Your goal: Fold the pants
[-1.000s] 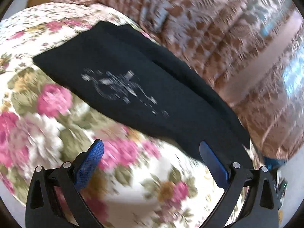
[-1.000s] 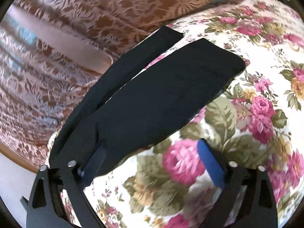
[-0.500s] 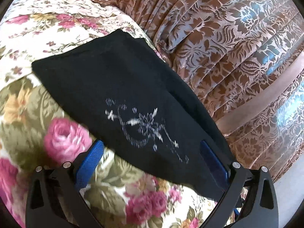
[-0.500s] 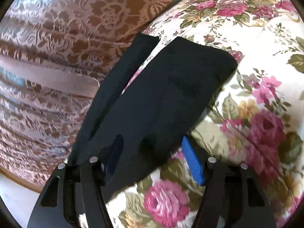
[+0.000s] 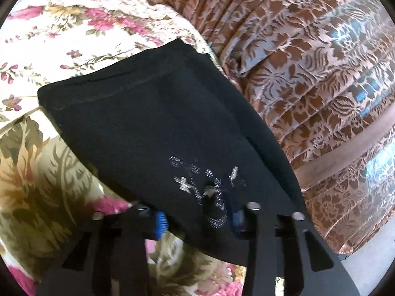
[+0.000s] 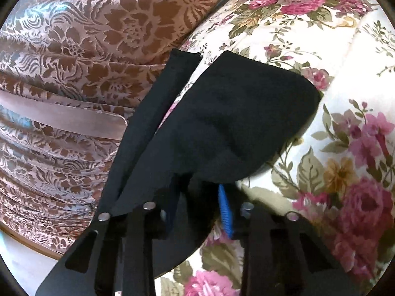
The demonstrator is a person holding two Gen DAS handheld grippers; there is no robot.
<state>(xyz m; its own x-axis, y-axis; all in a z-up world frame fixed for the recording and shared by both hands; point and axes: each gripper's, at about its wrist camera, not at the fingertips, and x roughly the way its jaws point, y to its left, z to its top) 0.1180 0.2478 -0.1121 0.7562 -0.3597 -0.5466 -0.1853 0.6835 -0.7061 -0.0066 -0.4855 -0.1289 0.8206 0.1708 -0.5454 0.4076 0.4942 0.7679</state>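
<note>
Floral cotton: your work surface is a cream cover (image 5: 81, 32) printed with pink roses and olive leaves, filling the left of the left wrist view and the right of the right wrist view.
Brown damask: a shiny pleated fabric (image 5: 321, 69) with a leaf pattern fills the upper right of the left view and the left of the right view; a plain pinkish band (image 6: 61, 116) crosses it.
Pants: the black pants (image 5: 153, 123) lie on the floral cover beside the damask.
Left view only: you see the waistband end with its stitched seam at centre left, and a white print (image 5: 205, 177) low in the frame, bunched.
Right view only: you see two leg ends, the narrower one (image 6: 153, 113) left along the damask, the wider one (image 6: 237, 116) at centre, a strip of cover between them.
Left gripper (image 5: 200, 219): pointed down at the cloth, jaws just closed in, pinching a fold of pants at the print.
Right gripper (image 6: 200, 214): tilted down likewise, jaws just closed in, clamped on gathered black cloth at bottom centre.
</note>
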